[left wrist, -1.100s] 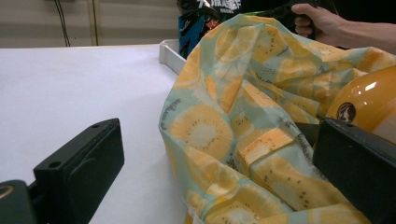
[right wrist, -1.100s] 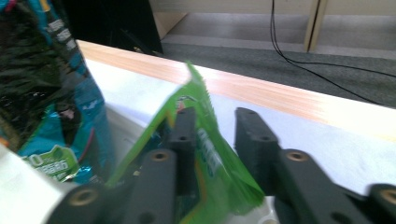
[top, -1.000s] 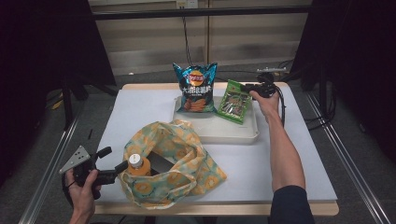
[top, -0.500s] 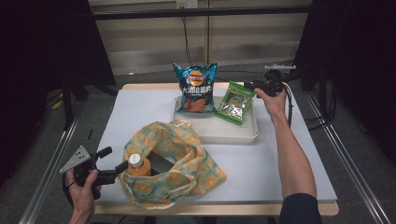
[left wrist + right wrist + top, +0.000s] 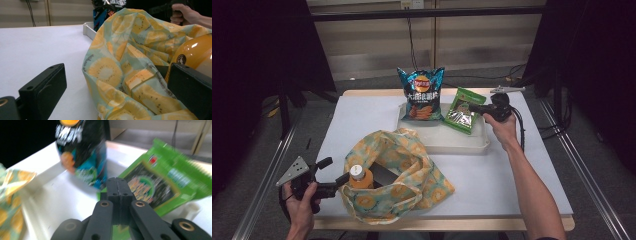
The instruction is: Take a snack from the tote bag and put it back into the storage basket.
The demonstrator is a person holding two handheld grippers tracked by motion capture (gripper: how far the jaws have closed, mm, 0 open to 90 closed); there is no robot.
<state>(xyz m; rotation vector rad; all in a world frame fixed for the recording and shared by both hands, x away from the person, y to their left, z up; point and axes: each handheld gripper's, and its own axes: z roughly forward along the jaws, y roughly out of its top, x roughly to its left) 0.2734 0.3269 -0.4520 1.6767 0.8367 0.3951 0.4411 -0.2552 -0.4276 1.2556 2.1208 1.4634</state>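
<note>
A green snack packet (image 5: 462,111) (image 5: 170,177) leans in the white tray (image 5: 452,142) beside a blue chips bag (image 5: 422,95) (image 5: 82,152). My right gripper (image 5: 474,106) (image 5: 117,181) points left at the packet's right edge. Its jaws have just been closing and now meet, with no film visible in the seam. A fruit-print cloth bag (image 5: 397,180) (image 5: 120,62) lies at the front with an orange bottle (image 5: 358,175) (image 5: 195,52) and a dark box (image 5: 384,175) inside. My left gripper (image 5: 333,172) (image 5: 117,95) stands open at the bag's left side, the fabric between its jaws.
The tray (image 5: 62,202) sits at the back centre of the white table (image 5: 512,175). Bare tabletop lies to the right of the cloth bag and at the far left. Metal rails run along both sides of the table.
The right hand drew back to the right of the tray, then came left to the green packet's edge with its jaws together. The left hand, the bag and the packet kept still.
</note>
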